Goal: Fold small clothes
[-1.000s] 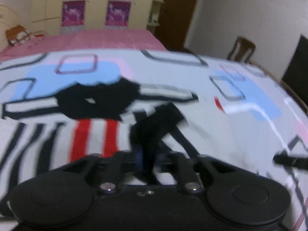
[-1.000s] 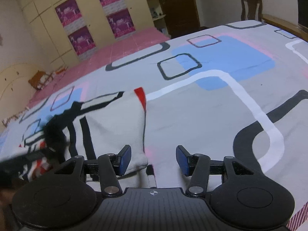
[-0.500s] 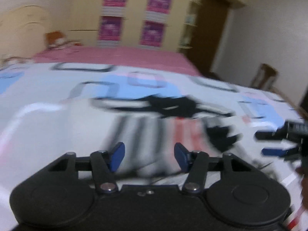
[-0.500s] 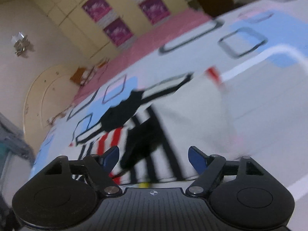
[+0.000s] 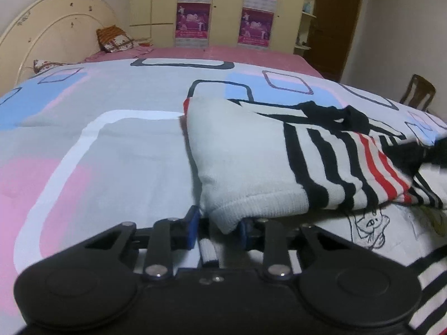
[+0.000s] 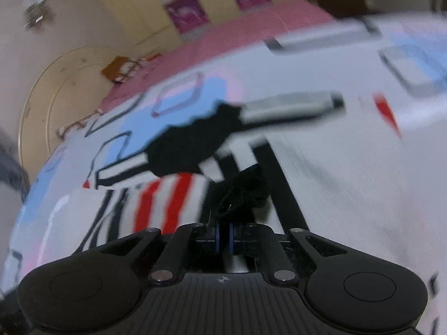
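Folding underway: striped shirt point(image 5: 282, 164) lies part-folded on the bed point(image 5: 117, 145). Left tongs point(image 5: 216, 224), just closing, pinch its hem; right tongs point(image 6: 223, 237) clamp fabric. Next, probably carry both edges across.

No legible text anywhere. Purple posters point(image 5: 192, 18) on the cupboard doors, upper centre of the left wrist view, carry print too small to read. Right wrist view blurred.
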A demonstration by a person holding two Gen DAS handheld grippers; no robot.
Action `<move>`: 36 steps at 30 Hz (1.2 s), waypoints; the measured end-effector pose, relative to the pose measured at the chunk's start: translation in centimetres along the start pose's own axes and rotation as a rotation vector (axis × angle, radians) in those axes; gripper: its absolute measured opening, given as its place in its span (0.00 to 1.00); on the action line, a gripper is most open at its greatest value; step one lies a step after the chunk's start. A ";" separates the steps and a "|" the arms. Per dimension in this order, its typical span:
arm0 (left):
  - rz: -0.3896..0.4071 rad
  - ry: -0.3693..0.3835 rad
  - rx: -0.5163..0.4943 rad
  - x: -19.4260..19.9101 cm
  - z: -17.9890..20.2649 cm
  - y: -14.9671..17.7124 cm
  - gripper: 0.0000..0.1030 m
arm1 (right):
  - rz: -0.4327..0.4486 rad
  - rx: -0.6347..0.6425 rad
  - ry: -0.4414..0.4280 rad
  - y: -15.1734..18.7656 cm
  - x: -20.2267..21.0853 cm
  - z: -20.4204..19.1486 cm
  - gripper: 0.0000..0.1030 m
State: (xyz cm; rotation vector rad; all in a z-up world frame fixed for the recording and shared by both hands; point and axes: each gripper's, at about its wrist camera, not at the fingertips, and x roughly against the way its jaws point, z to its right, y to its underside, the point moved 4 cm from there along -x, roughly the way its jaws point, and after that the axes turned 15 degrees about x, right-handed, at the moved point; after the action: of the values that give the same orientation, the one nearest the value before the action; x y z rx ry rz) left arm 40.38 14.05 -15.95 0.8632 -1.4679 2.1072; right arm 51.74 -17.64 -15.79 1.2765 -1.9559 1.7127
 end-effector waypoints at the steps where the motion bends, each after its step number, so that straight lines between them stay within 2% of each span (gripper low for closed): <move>1: -0.003 0.002 -0.012 0.1 -0.2 0.3 0.24 | 0.038 0.031 0.001 -0.8 1.0 -0.7 0.05; 5: -0.021 0.025 -0.012 0.2 -0.8 0.6 0.23 | 0.259 0.151 0.050 -3.2 6.8 -3.1 0.05; 6: -0.025 0.026 -0.017 0.1 -0.8 0.5 0.23 | 0.253 0.176 0.077 -2.7 6.8 -3.2 0.05; 8: -0.032 0.029 -0.023 0.0 -0.8 0.4 0.23 | 0.113 0.174 0.118 -0.7 3.9 -2.3 0.05; 9: -0.037 0.033 -0.025 0.0 -0.8 0.3 0.23 | 0.052 0.130 0.117 0.6 2.5 -1.4 0.05; 10: -0.042 0.035 -0.029 -0.1 -0.9 0.2 0.23 | 0.027 0.081 0.100 1.8 1.8 -0.7 0.05; 14: -0.057 0.038 -0.045 -0.3 -0.9 0.0 0.23 | 0.002 0.045 0.112 4.0 0.9 -0.4 0.05; 18: -0.093 0.060 -0.072 -0.4 -1.0 -0.2 0.25 | -0.012 0.027 0.135 4.4 0.7 -0.5 0.06; 19: -0.105 0.079 -0.073 -0.1 -1.2 -0.4 0.32 | -0.013 0.014 0.135 4.3 0.9 -0.3 0.09; 20: -0.101 0.088 -0.052 0.5 -1.8 -0.6 0.37 | -0.007 0.001 0.141 4.0 1.4 0.0 0.19; 21: -0.084 0.094 -0.031 1.2 -2.4 -0.8 0.45 | 0.024 -0.003 0.166 3.4 2.4 0.2 0.48; 22: -0.047 0.115 -0.015 2.4 -2.9 -1.2 0.50 | 0.075 0.003 0.185 2.9 3.5 0.4 0.58; 23: -0.007 0.127 -0.008 3.3 -3.3 -1.7 0.52 | 0.123 0.018 0.196 2.4 4.5 0.6 0.58; 25: 0.058 0.141 0.006 4.2 -3.2 -3.1 0.53 | 0.134 0.026 0.196 1.3 4.9 0.9 0.57; 26: 0.066 0.160 0.016 3.8 -2.8 -3.9 0.53 | 0.131 0.026 0.181 0.7 4.5 1.1 0.54; 27: 0.063 0.178 0.020 2.9 -2.1 -4.9 0.53 | 0.104 0.042 0.165 0.1 3.6 1.1 0.35; 28: 0.064 0.188 0.015 2.0 -1.3 -5.9 0.53 | 0.073 0.066 0.162 -0.6 2.3 0.8 0.26; 30: 0.078 0.212 -0.009 0.4 0.8 -7.7 0.53 | 0.048 0.103 0.158 -1.6 0.3 0.3 0.26; 34: -0.036 0.212 -0.058 -5.9 3.8 -9.6 0.54 | -0.029 0.150 0.139 -2.4 -4.3 0.0 0.26; 35: -0.076 0.183 -0.069 -7.9 3.7 -9.5 0.56 | -0.060 0.167 0.160 -2.0 -5.4 0.3 0.26; 36: -0.117 0.102 -0.085 -10.2 3.1 -9.4 0.57 | -0.070 0.180 0.182 -1.7 -5.8 0.6 0.25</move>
State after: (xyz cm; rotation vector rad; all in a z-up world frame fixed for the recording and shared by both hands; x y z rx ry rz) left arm 54.59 14.39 -16.04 0.7789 -1.4090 1.9593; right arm 56.67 -15.49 -18.73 1.1828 -1.6694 1.9312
